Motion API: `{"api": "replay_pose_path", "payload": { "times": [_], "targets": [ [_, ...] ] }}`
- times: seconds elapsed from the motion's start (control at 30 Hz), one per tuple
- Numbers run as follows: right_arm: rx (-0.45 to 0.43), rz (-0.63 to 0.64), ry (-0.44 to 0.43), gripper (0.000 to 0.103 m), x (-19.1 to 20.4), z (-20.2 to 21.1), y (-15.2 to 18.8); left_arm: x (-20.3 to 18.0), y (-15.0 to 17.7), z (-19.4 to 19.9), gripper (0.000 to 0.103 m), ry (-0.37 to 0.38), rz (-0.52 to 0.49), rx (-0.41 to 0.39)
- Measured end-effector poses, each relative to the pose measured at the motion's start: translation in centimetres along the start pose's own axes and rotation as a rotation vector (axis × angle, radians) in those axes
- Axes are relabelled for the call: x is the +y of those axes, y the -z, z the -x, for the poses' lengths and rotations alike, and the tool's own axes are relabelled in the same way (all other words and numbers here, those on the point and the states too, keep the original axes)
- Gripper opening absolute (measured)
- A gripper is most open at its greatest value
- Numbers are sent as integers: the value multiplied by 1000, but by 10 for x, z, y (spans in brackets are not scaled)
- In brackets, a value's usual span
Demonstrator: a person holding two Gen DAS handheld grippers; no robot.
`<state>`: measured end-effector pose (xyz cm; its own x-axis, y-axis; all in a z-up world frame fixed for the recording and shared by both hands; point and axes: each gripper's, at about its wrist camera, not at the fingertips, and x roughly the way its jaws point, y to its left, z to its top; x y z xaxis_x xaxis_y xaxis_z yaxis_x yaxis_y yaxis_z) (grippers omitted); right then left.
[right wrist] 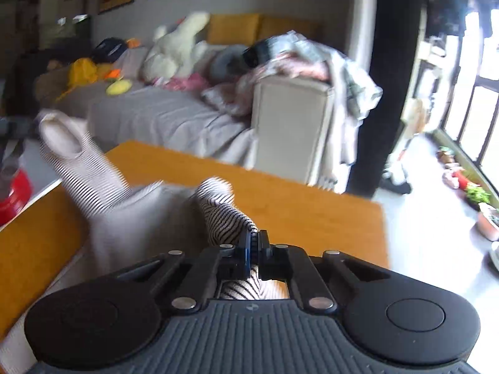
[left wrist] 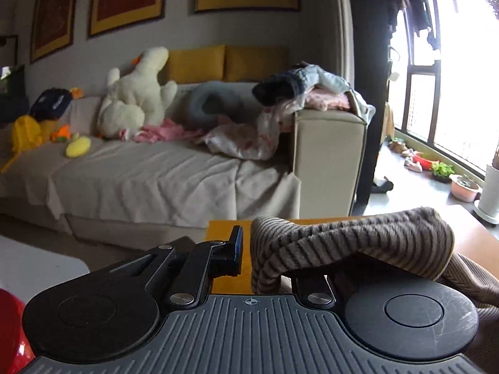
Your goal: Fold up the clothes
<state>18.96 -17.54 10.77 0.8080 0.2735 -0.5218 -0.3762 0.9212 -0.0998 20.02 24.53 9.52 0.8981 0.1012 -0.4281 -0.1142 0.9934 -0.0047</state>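
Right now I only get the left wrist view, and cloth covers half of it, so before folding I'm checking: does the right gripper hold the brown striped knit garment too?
Observer: Yes, the right gripper is shut on a fold of the brown striped knit garment.
Operator: Where's the sleeve?
Observer: One sleeve sticks up left of that gripper, cuff open, blurred.
Operator: And the rest?
Observer: It appears to lie on the orange wooden table.
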Motion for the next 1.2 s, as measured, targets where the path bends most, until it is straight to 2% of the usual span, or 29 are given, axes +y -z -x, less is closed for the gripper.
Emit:
{"api": "replay_pose_path", "payload": {
  "times": [0.1,0.17,0.23,0.3,0.37,0.4,0.43,0.47,0.5,0.57,0.63,0.73,0.8,0.87,0.9,1.0,1.03,1.07,1.1,1.13,1.2],
  "targets": [
    [13,-56,200,4,-47,-31,-1,4,4,-19,12,-33,9,37],
    [70,-42,280,4,-63,-61,11,6,6,-33,12,-58,13,67],
    [144,-32,309,6,-75,-87,27,3,17,-42,14,-81,5,107],
    [159,-68,311,14,-84,-87,40,5,24,-45,21,-84,20,147],
    [113,-104,292,25,-87,-61,41,9,29,-45,34,-79,42,190],
    [90,-123,282,33,-89,-48,42,11,31,-43,35,-71,56,213],
    [64,-125,267,40,-87,-31,42,12,36,-36,40,-59,64,230],
    [36,-96,238,44,-80,-8,43,12,38,-29,52,-42,62,238],
    [16,-67,199,50,-72,15,45,9,41,-18,59,-17,48,236],
    [3,-21,95,53,-51,59,55,-1,48,10,80,38,-3,221],
    [16,23,-24,53,-20,97,72,-17,58,42,88,99,-87,189],
    [31,102,-220,53,42,132,102,-44,76,76,96,202,-194,155],
    [40,127,-354,53,86,142,119,-62,90,100,96,244,-255,137],
    [38,184,-426,53,126,140,134,-83,99,113,96,259,-312,119],
    [28,225,-436,53,145,138,140,-90,101,119,96,263,-317,118],
    [-6,327,-389,53,179,122,147,-105,109,138,97,277,-318,114],
    [-16,357,-372,49,189,116,148,-108,107,143,98,273,-319,103],
    [-20,379,-359,38,195,111,147,-110,105,149,99,267,-319,92],
    [-15,380,-355,10,193,106,140,-112,104,155,100,257,-314,70],
    [-19,363,-345,5,187,105,131,-114,103,162,102,246,-307,46],
    [-28,275,-314,5,163,105,109,-114,106,172,103,268,-275,17]
  ]
}}
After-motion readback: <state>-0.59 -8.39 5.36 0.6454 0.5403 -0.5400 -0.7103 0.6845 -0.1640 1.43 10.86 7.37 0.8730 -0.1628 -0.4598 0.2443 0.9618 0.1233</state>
